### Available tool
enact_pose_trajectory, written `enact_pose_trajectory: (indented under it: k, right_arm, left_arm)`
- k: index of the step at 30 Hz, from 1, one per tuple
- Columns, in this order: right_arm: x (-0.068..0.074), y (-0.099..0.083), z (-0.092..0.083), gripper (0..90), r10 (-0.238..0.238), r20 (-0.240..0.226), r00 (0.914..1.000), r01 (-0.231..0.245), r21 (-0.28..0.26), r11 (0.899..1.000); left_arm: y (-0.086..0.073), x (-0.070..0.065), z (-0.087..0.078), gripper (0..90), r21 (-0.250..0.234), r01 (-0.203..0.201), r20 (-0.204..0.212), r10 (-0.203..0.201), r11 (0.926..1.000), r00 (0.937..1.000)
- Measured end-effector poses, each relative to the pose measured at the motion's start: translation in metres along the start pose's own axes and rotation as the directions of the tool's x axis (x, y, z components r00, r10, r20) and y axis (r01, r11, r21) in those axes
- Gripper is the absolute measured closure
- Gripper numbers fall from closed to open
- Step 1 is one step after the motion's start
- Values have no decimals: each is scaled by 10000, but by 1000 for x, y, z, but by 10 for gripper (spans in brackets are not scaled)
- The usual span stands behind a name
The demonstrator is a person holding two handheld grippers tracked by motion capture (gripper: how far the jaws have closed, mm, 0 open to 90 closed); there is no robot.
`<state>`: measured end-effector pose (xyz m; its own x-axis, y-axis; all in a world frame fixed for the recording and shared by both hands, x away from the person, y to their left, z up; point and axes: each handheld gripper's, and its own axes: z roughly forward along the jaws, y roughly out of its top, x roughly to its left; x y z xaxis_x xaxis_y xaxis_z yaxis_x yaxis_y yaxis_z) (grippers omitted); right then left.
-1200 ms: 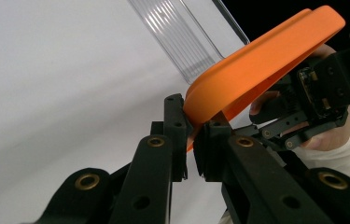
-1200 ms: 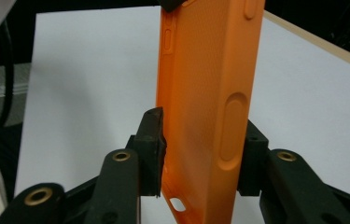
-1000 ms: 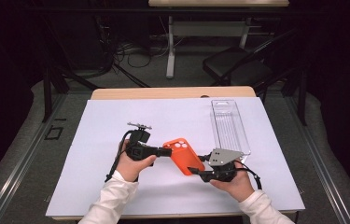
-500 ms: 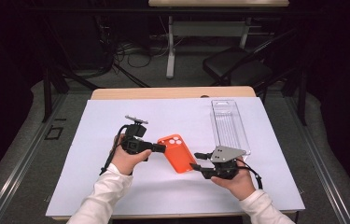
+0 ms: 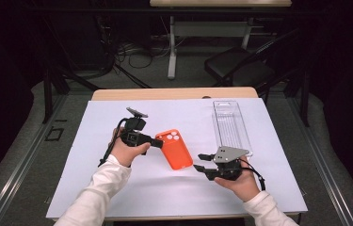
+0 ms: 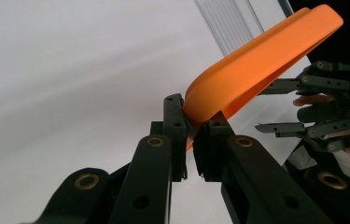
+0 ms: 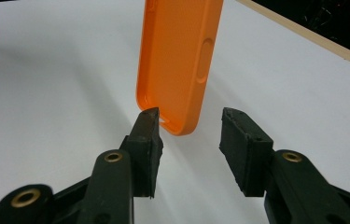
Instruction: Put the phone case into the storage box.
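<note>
Since the earlier frame, the left gripper is carrying the orange phone case away from the right gripper, jaws clamped on the case's end. Its long axis is pointing at the right gripper, whose jaws are standing part open, empty, just short of the free end. Open paper is lying all around; the clear tray is resting well apart.

- Left claw: matte black body, jointed bars, brass-ringed pivot holes, small screws, a black cable trailing behind.
- Right claw: black linkage bars with ribbed pads, grey three-cornered plate on top, black cable behind.
- White long sleeves behind each claw.
</note>
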<state>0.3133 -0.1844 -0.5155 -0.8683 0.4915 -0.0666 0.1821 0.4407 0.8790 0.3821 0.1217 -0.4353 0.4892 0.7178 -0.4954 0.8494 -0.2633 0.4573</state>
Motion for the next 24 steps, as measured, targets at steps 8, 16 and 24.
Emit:
enact_pose_trajectory:
  k: [8, 16, 24]
  right_arm:
    - [1, -1, 2, 558, -229, -22, 9997, 229, 349, 9991]
    - [0, 1, 1, 524, 348, 56, 9994, -349, 237, 9991]
    - [-3, 10, 3, 427, 572, 182, 9982, -584, 751, 9955]
  left_arm:
    - [11, 5, -1, 845, 422, 243, -367, -227, 9988, 9991]
    - [20, 6, -4, 845, 744, 363, -728, -308, 9966, 9969]
    - [24, 3, -5, 844, 1018, 423, -993, -322, 9939, 9945]
